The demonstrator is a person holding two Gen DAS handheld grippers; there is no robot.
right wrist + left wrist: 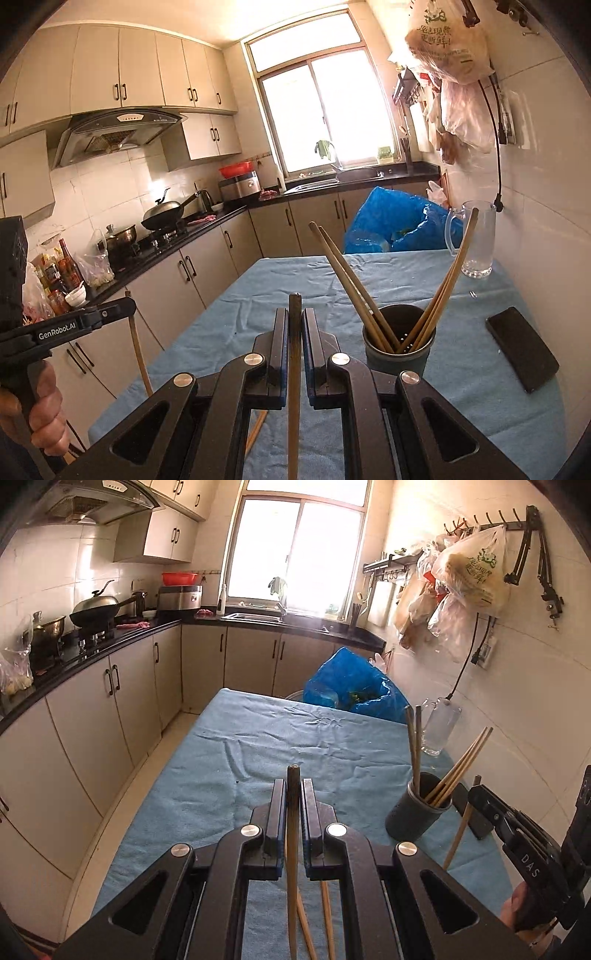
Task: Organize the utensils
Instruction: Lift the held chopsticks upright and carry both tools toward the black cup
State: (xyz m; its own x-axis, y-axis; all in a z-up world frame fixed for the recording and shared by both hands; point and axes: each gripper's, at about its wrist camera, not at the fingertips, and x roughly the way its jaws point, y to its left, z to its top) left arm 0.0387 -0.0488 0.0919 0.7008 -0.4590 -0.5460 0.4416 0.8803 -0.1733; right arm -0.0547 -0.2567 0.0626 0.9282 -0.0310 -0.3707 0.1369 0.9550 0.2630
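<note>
Your left tongs (294,794) and right tongs (294,321) each pinch one wooden chopstick (293,812), lower ends cut off. Dark round holder (399,347) on the blue-clothed table (295,273) carries more chopsticks.

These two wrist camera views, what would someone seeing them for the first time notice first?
Probably the two grippers, each shut on a single chopstick: the left gripper and the right gripper both pinch one upright over the blue tablecloth. Next comes the dark utensil cup on the cloth just right of the right gripper, with chopsticks fanning out of it. Behind it, a clear glass mug stands near the white tiled wall.
</note>
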